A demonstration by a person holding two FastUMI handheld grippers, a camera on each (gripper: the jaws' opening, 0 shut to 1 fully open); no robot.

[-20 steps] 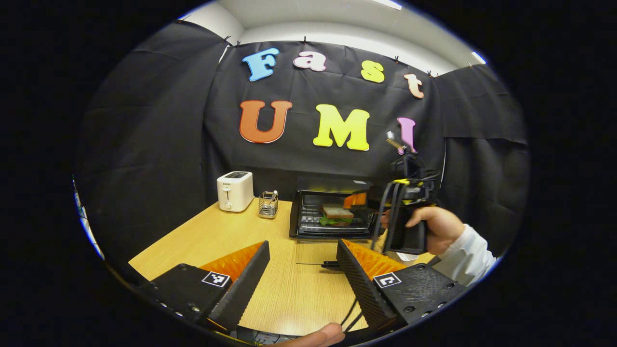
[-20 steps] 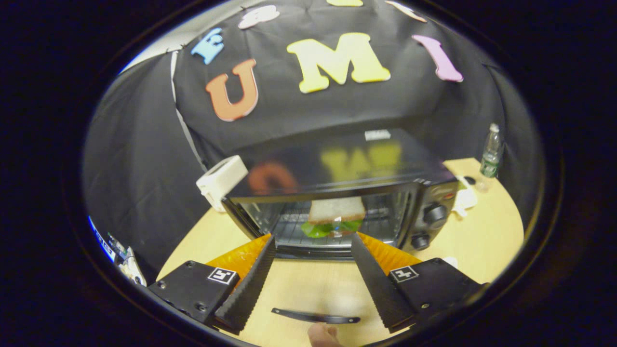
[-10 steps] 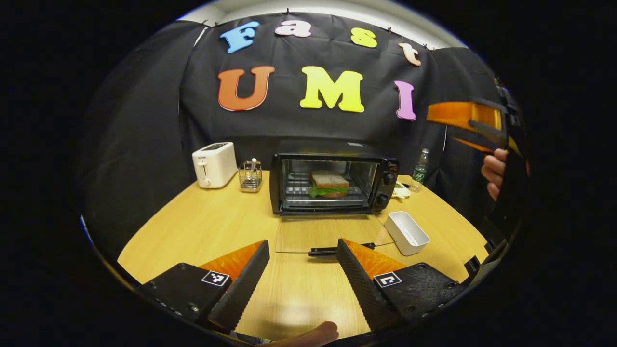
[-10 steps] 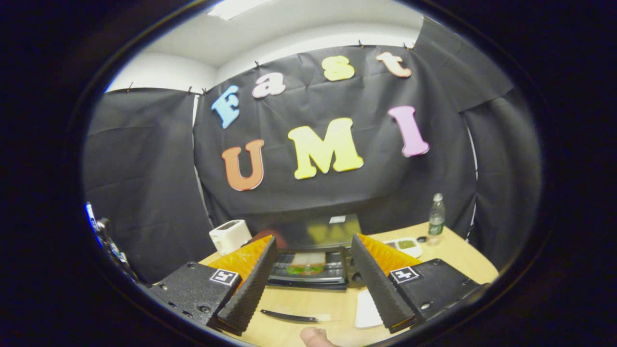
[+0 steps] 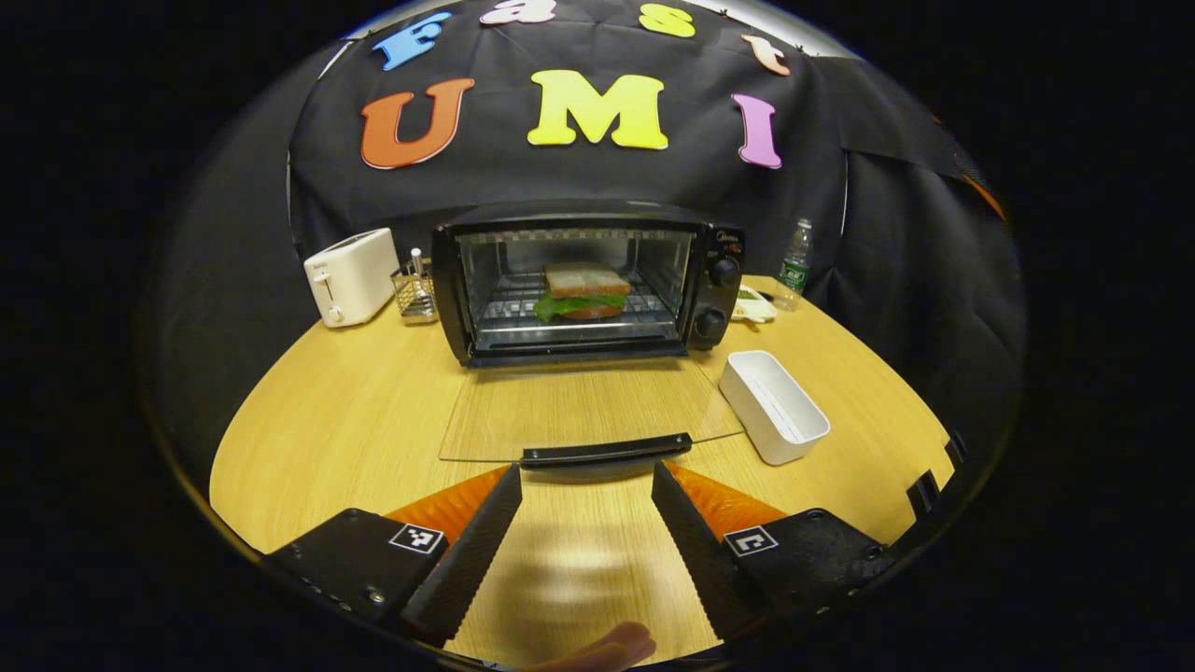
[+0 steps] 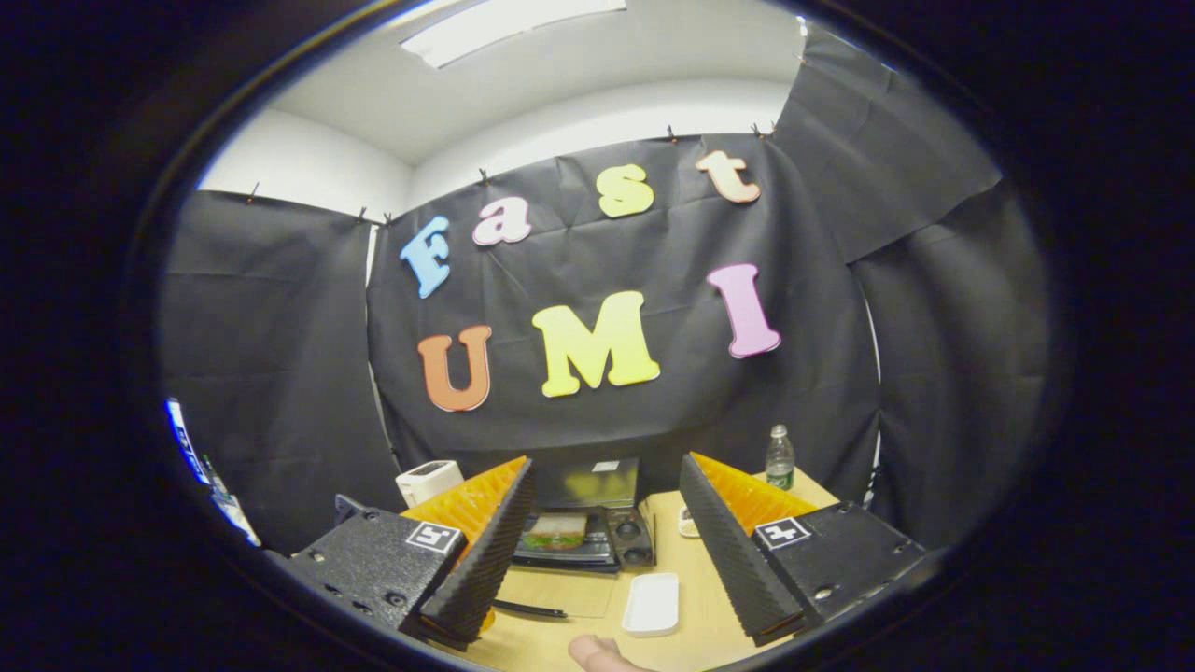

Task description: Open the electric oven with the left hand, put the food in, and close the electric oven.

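The sandwich (image 5: 583, 289) now sits on the rack inside the electric oven (image 5: 588, 280), which stands at the back edge of the table (image 5: 327, 420) with its glass door (image 5: 583, 411) folded flat toward the front edge. A second ago the right gripper (image 6: 602, 551) was reaching into the oven mouth; it has since pulled well back and up, fingers apart and holding nothing, seeing the oven from far off. The left gripper (image 5: 586, 532) has moved in low, its fingers apart and just short of the door handle (image 5: 605, 450), not touching it. So the food is in, and what remains, I judge, is lifting that door shut. The white tray (image 5: 773, 406) lies empty near the right edge.
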